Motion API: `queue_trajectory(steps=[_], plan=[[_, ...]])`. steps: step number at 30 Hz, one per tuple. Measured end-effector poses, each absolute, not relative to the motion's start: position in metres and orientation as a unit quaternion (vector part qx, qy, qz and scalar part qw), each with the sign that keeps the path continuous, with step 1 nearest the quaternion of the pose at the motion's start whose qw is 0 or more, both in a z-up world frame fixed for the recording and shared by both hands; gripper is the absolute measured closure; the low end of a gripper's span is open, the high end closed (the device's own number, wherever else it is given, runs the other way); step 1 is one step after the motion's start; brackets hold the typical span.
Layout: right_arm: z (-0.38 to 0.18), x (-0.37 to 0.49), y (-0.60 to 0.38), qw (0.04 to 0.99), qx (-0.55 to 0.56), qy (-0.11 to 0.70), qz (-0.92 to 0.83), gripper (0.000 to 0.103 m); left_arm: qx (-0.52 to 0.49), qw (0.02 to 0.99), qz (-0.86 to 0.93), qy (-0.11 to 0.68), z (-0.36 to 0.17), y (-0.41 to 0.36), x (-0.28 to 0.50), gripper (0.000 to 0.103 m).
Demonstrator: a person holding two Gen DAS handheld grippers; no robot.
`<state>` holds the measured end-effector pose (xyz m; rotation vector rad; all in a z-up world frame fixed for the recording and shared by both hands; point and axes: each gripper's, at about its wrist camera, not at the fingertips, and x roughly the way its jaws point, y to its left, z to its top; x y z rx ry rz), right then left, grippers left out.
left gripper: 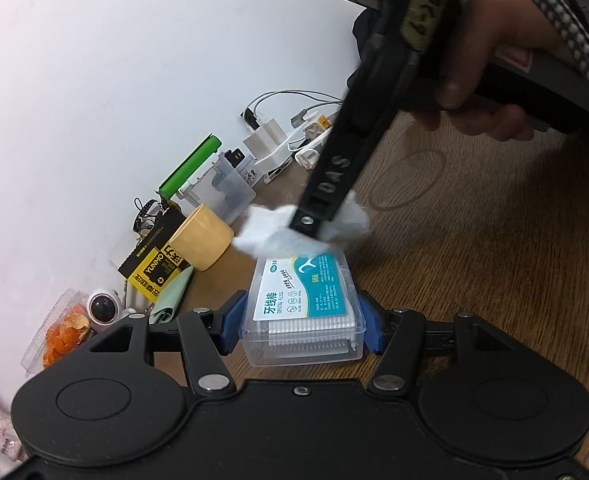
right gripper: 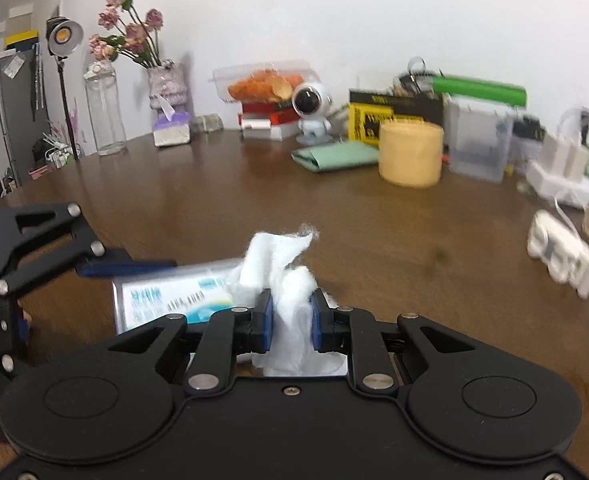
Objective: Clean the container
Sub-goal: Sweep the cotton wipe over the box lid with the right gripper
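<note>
Your left gripper (left gripper: 301, 322) has its blue pads squeezed onto both short sides of the floss box (left gripper: 304, 304), pinning that clear container flat on the wooden table (left gripper: 474, 260). Your right gripper (right gripper: 291, 322) is clamped on a wad of white tissue (right gripper: 282, 272), and the wad sits at the far edge of the box's lid, right over the printed label.

Stuff that could bite you from here: the tissue is fluffy and only pinched in the middle, so a hard swipe across the box could shred it or drag it out of the pads. The right wrist view is blurry, so I can't really tell whether the wad is touching the lid. Also, push sideways too hard and the box might twist in the left grip. The yellow tape roll (left gripper: 203, 238) sits just beyond the box's far-left corner, so a long stroke could bump it.
</note>
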<state>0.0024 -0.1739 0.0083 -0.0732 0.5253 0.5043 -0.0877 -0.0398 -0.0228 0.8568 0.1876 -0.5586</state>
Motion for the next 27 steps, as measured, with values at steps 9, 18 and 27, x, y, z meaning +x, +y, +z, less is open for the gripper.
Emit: queue_trajectory(steps=[9, 18, 27], plan=[[0.015, -0.015, -0.169, 0.934, -0.037, 0.228, 0.273, 0.083, 0.407, 0.868, -0.268, 0.093, -0.023, -0.039, -0.084, 0.046], [0.012, -0.037, -0.166, 0.922, -0.052, 0.230, 0.308, 0.082, 0.407, 0.868, -0.268, 0.094, -0.023, -0.040, -0.088, 0.046], [0.010, -0.025, -0.184, 0.930, -0.040, 0.249, 0.266, 0.082, 0.407, 0.868, -0.268, 0.093, -0.023, -0.039, -0.088, 0.046]])
